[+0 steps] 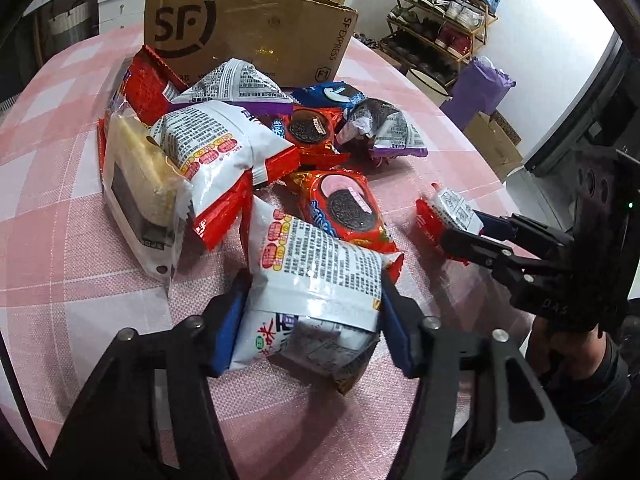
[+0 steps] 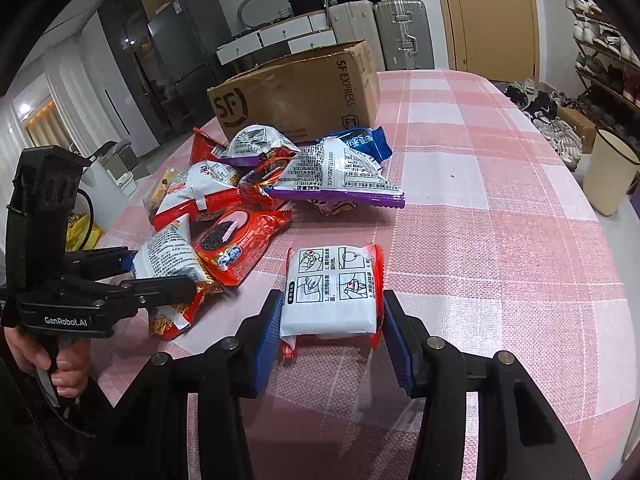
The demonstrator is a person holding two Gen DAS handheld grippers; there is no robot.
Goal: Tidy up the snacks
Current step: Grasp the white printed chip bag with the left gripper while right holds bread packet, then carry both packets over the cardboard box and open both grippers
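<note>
White noodle packet [image 1: 316, 292] sits at the near edge of the snack pile, pinched between my left gripper [image 1: 312, 320] pads. My right gripper [image 2: 330, 320] brackets a small white pack [image 2: 332, 292], grip unclear. Pick-up step; next, lift both toward the cardboard box [image 1: 248, 28].

Counter [image 2: 500, 208] cloth: pink and white check. Cardboard box [image 2: 304, 92]: brown, black SF logo. Cookie pack [image 1: 344, 208]: red, dark cookie print with pink filling. Chip bag [image 2: 340, 176]: white with black text, purple seam. Small packet [image 2: 332, 292]: white, red edges, black diagrams. Gripper pads [image 2: 266, 340]: blue on black fingers.
</note>
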